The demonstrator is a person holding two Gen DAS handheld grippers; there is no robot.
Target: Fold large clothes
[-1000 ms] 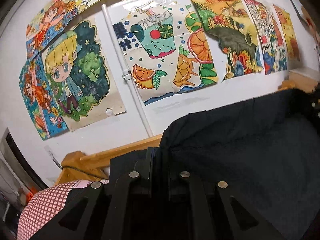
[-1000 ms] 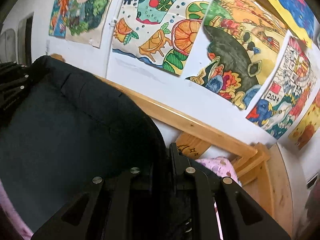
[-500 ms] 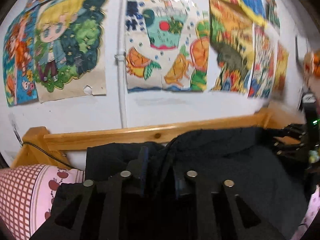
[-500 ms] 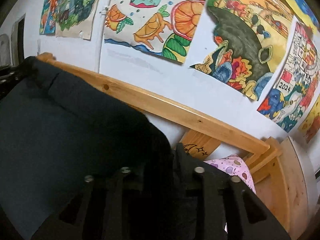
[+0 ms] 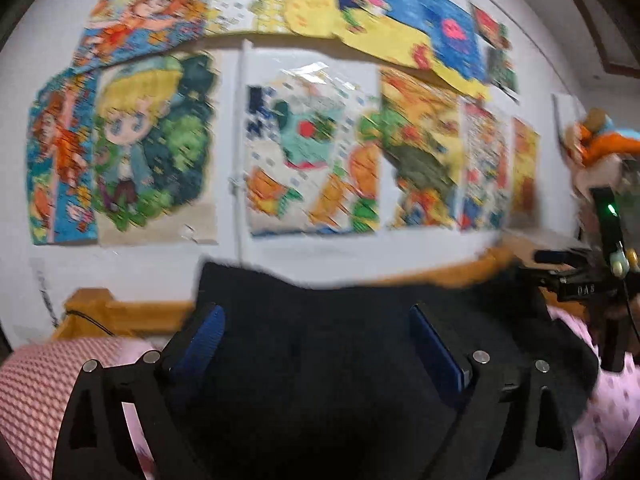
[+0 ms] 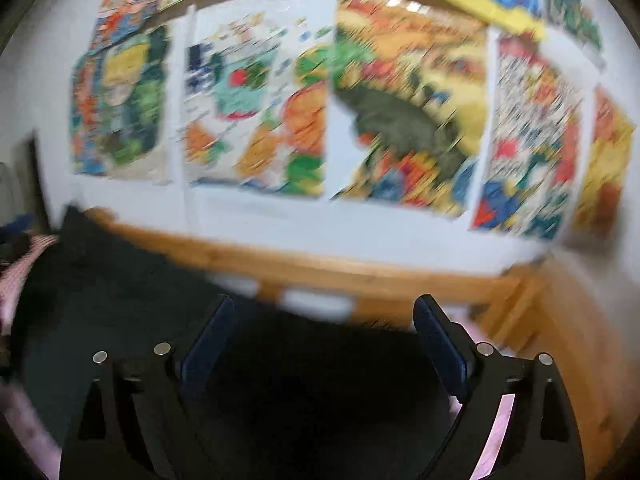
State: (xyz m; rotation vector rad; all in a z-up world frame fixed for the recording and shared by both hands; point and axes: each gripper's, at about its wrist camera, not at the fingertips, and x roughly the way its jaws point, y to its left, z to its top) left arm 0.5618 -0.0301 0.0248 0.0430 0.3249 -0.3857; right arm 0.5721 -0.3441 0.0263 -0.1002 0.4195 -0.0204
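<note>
My left tongs (image 5: pixel 316 340) are spread wide, blue pads (image 5: pixel 434 350) apart, with the dark garment (image 5: pixel 340 312) lying loose between and beyond them, toward 12 o'clock. My right tongs (image 6: pixel 324 340) are spread as well, and the same dark cloth fills the gap between them and runs off toward 9 o'clock. Neither pair pinches it. The garment lies on the bed's pink sheet (image 5: pixel 600 412), just before the wooden bed rail (image 6: pixel 360 276). Bright drawings (image 6: pixel 400 92) cover the wall at 12 o'clock. Both views are blurred.
</note>
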